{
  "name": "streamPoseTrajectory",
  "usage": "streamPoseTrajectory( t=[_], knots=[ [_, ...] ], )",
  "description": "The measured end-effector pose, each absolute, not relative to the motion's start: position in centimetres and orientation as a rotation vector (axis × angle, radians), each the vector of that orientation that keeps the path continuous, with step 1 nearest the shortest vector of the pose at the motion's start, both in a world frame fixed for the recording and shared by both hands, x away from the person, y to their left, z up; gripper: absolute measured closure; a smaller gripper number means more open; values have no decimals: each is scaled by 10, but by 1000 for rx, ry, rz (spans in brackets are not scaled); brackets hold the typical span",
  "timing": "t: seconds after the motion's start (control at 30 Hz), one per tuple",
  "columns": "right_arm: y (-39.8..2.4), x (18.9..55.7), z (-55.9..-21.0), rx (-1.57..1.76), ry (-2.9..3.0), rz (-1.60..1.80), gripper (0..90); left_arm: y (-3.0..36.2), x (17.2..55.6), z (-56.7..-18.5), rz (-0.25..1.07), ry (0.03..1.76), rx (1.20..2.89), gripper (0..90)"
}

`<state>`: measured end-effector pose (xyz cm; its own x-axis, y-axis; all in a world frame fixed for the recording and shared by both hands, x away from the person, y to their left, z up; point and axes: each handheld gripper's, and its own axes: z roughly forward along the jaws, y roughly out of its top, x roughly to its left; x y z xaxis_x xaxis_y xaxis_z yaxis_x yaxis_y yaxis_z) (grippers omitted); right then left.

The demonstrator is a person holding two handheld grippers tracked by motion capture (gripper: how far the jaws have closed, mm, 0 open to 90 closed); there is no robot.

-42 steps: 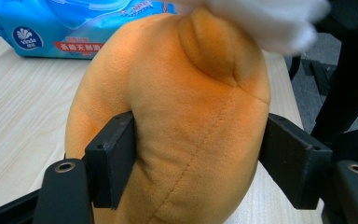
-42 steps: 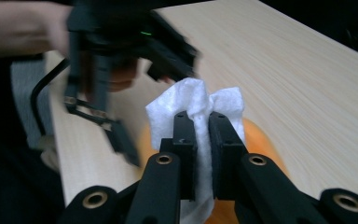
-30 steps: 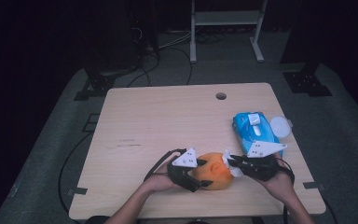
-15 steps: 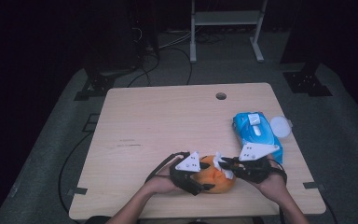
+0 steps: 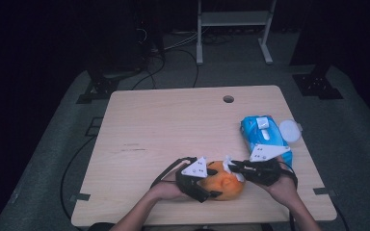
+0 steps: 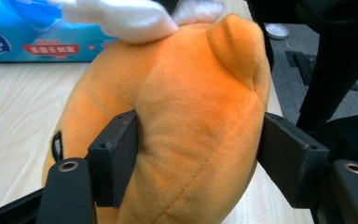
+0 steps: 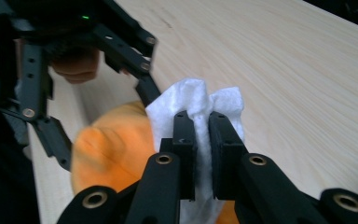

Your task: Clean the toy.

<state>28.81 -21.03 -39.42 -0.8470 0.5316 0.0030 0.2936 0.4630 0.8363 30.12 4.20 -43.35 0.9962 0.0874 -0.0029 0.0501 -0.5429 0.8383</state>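
While our left gripper (image 6: 196, 154) has just squeezed in on the orange plush toy (image 6: 182, 121) at the table's near edge, our right gripper (image 7: 203, 140) pinches a white wipe (image 7: 196, 100) onto its top, blue wipes pack (image 5: 264, 134) further right.

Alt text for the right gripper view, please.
The right tongs pinch a white wipe against an orange plush toy. The left tongs' black frame sits at upper left, above a light wooden table.
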Motion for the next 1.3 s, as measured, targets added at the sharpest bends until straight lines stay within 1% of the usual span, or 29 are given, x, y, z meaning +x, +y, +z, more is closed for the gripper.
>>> streamPoseTrajectory(
  t=[0.13,0.23,0.3,0.37,0.47,0.53,0.7,0.77,0.97,1.03,1.07,1.1,1.3],
  knots=[
    [-230,296,-402,814,2432,1256,817,46,305,-433,46,115,2143,320],
    [-245,297,-405,877,2427,1263,818,51,311,-434,33,143,2128,322],
    [-243,293,-400,864,2423,1349,818,49,314,-435,29,173,2114,323],
    [-232,286,-392,777,2444,1433,818,48,316,-434,28,184,2108,323],
    [-219,282,-388,701,2450,1357,818,51,317,-435,22,186,2106,325],
    [-224,287,-392,752,2444,1353,818,53,317,-435,19,191,2103,326],
    [-254,297,-409,912,2422,1249,819,66,325,-435,-9,243,2080,325],
    [-256,298,-411,920,2431,1236,818,67,327,-436,-24,254,2070,325],
    [-238,299,-406,852,2434,1229,819,63,324,-437,-19,241,2074,317],
    [-237,293,-398,810,2429,1337,819,61,325,-438,-19,249,2066,318],
    [-237,293,-398,810,2429,1337,819,61,325,-438,-19,249,2066,318],
    [-230,287,-390,754,2432,1383,819,56,324,-438,-9,263,2054,318],
    [-199,270,-377,589,2471,1421,818,49,322,-437,22,323,2034,316]
  ],
)
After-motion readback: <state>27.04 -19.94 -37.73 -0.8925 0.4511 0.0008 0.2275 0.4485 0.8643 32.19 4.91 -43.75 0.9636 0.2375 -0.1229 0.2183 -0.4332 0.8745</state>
